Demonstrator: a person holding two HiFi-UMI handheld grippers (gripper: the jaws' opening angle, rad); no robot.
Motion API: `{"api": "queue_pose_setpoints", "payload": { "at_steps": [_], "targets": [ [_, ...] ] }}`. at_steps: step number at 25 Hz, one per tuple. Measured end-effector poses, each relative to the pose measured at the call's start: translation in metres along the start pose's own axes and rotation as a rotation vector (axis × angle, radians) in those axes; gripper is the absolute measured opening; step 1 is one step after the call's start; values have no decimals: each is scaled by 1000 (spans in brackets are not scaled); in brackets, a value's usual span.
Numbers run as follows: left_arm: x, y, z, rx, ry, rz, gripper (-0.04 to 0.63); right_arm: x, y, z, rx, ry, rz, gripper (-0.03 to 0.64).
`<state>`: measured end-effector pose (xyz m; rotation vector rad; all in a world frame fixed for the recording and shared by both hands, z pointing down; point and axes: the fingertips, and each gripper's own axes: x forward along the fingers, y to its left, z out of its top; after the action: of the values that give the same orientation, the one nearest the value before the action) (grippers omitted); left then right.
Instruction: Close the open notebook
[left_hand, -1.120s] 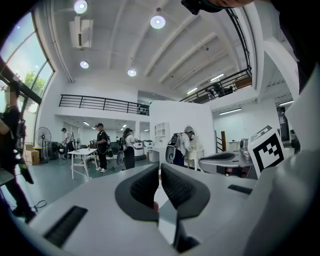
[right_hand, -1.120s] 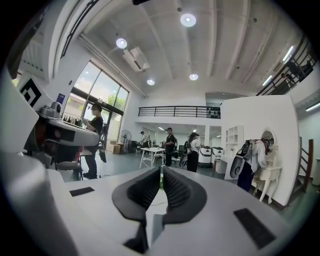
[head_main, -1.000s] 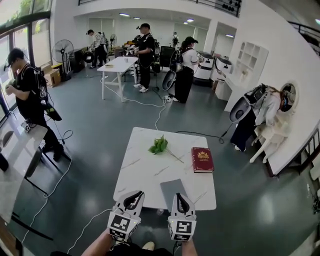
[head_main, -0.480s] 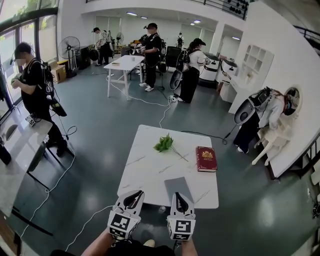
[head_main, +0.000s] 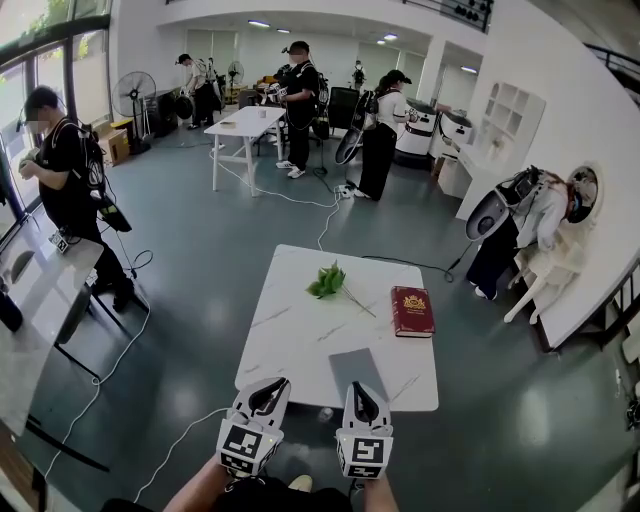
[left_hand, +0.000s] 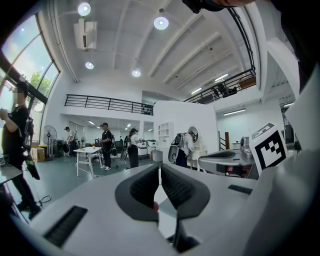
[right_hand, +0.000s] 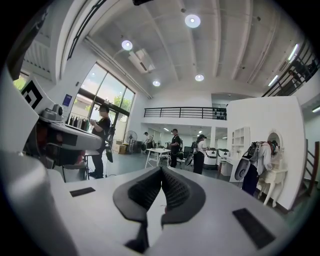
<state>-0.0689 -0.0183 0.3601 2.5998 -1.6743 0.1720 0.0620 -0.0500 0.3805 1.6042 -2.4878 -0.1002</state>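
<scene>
Forearms (head_main: 195, 488) are cut off by the bottom edge in the head view, and the hands are hidden under the marker cubes (head_main: 245, 448). The left gripper (head_main: 273, 385) and right gripper (head_main: 358, 389) are side by side and level, short of the table (head_main: 290, 340) and touching nothing.

In the left gripper view the jaws meet at the tips with nothing between them. A red speck (left_hand: 155, 205) shows through the gap lower down, too small to name. In the right gripper view the jaws are also pressed together and empty. In both gripper views the gripper's own body blocks most of the tabletop.

A small object on the floor under the near table edge can't be made out. A grey slab (head_main: 356, 370) lies flat at the near edge, just ahead of the right gripper. It has no visible detail, so I can't tell what it is.

The red notebook (head_main: 412, 311) is further back by the right edge. It lies flat with the cover shut and a gold emblem on top. It is well apart from both grippers.

A sprig (head_main: 328, 282) lies mid-table toward the far side, left of the notebook.

A cable (head_main: 322, 228) runs on the floor behind the table. A second table (head_main: 20, 300) is cut off at the left. A person in black (head_main: 65, 180) stands beside it.

Further back are a far table (head_main: 240, 125), more people and a fan (head_main: 135, 95); small details there are unreadable.
</scene>
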Motion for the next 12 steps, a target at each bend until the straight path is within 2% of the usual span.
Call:
{"api": "queue_pose_setpoints", "payload": {
  "at_steps": [12],
  "targets": [
    [1,4,-2,-1,-2,6,34,2,-1,0,0,-2,-2,15]
  ]
}}
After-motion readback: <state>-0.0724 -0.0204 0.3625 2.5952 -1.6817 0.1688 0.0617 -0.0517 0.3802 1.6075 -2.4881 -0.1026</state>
